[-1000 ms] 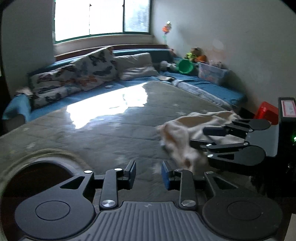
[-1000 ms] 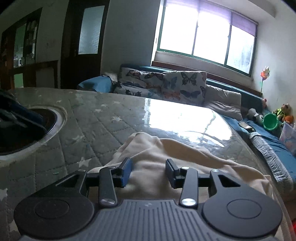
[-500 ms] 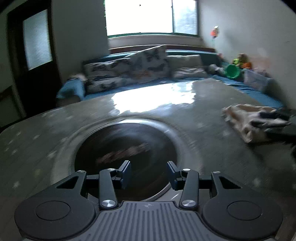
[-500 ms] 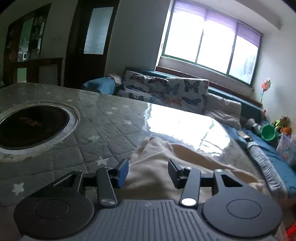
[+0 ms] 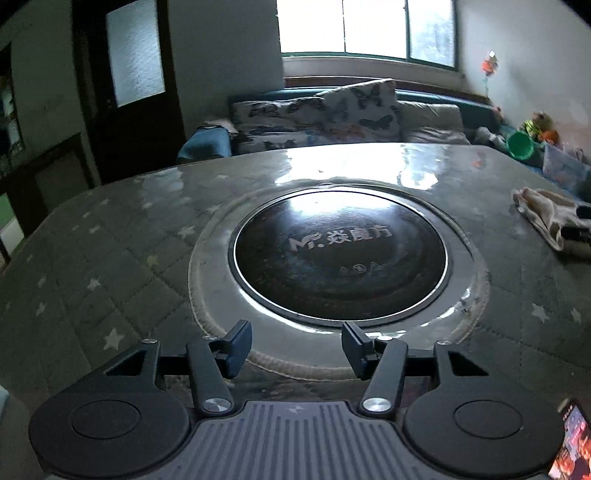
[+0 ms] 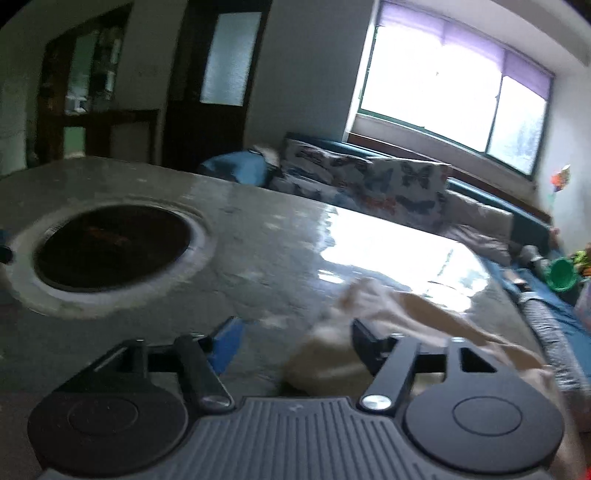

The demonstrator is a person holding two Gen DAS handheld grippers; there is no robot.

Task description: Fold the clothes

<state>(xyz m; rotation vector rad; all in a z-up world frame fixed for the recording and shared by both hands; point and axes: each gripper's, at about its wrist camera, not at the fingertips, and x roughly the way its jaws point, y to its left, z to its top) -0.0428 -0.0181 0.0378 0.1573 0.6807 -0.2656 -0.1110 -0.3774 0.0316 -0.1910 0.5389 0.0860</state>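
The left tongs [image 5: 296, 345] hang over the near rim of a round black glass hob plate [image 5: 340, 254] sunk into the grey quilted, star-printed counter [image 5: 110, 266]; their jaws are spreading apart with nothing between them but the pale ring around the plate. The task's thing, a crumpled cream-coloured fleece garment [image 6: 417, 325], lies on the counter's right-hand part, well apart from the hob plate; in the left wrist view it shows only as a small heap at the far right edge [image 5: 546, 214]. The right tongs [image 6: 295, 341] are over the garment's near left end, jaws widening and released: the cloth bulges up just beside the right-hand finger [image 6: 365, 341], while the blue-padded left-hand finger sits over bare counter. That view is smeared by motion, so whether the cloth touches the finger is unclear. Behind the counter runs a blue sofa with butterfly-print cushions [image 5: 332, 110] under a bright window [image 5: 365, 27].
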